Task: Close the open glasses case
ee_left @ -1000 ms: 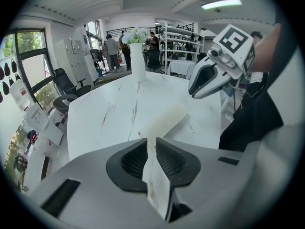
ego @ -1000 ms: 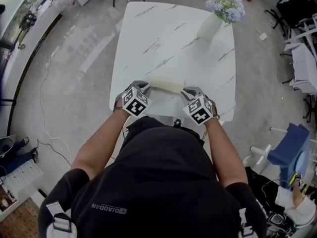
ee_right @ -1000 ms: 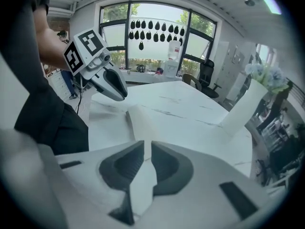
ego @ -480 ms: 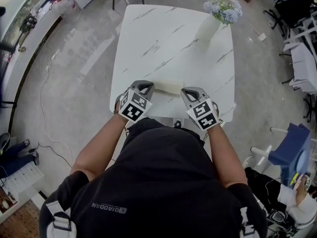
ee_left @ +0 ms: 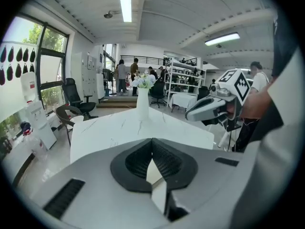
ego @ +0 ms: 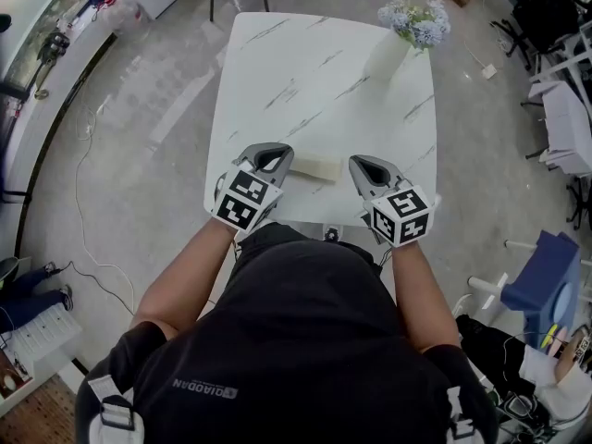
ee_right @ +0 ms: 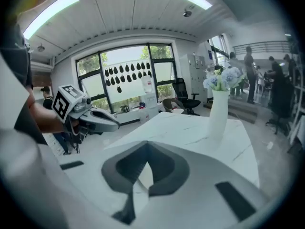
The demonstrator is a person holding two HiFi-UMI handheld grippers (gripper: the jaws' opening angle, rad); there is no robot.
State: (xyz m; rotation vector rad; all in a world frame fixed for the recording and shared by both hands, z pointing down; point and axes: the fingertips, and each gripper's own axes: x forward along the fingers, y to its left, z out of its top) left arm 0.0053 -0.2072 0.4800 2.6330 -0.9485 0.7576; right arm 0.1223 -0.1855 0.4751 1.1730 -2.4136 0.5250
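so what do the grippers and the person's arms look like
The left gripper and right gripper are light grey, teardrop-shaped shells with black ribbed pads inside. Each has a white cube of black square markers at the back. No cables show. The person wears a black short-sleeved top with grey lettering.

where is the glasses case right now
In the head view, the glasses case lies on the white table near the person's edge, between the left hand-held gripper and the right hand-held gripper.
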